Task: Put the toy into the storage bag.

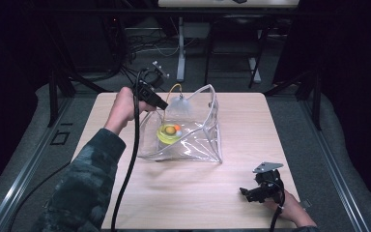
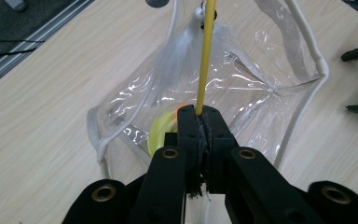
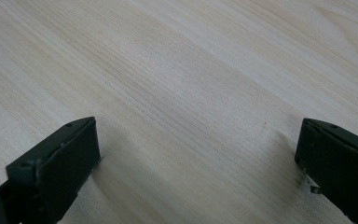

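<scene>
The left claw (image 2: 200, 122) is clenched on a thin yellow rod (image 2: 207, 56) that runs up to a white feathery tuft (image 2: 184, 53) above the clear plastic bag (image 1: 193, 137). The right claw (image 3: 198, 154) is released, jaws wide apart over bare worktop (image 3: 177, 70) toward 4 o'clock. The bag sits mid-worktop; a yellow ring (image 1: 168, 135) and small balls inside blur behind glare. No writing is legible.
</scene>
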Motion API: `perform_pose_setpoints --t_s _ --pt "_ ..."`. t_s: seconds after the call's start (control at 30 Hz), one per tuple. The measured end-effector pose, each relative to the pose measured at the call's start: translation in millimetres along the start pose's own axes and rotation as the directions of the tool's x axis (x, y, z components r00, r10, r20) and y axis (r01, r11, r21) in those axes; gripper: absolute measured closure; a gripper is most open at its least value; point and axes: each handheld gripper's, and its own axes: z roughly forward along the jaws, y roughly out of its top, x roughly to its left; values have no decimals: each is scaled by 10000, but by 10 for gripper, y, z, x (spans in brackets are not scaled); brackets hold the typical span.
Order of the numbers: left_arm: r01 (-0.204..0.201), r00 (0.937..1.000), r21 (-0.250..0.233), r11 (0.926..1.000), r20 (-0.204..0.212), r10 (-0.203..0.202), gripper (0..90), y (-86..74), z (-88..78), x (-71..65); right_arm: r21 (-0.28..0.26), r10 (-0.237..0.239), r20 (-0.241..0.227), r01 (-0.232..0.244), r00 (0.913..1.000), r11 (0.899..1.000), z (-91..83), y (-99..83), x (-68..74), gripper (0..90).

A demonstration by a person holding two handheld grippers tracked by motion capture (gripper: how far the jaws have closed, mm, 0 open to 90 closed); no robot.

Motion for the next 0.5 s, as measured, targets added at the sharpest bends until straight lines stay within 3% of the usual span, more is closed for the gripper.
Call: perform_pose_setpoints --t_s 0.37,0.5 --pt "200 9992 179 9996 333 -206 878 -111 274 20 14 17 -14 -17 10000 10000 -1 0 1 0" --pt "261 9993 176 9995 260 -266 877 -147 334 30 13 19 -12 -19 10000 10000 -1 0 1 0"
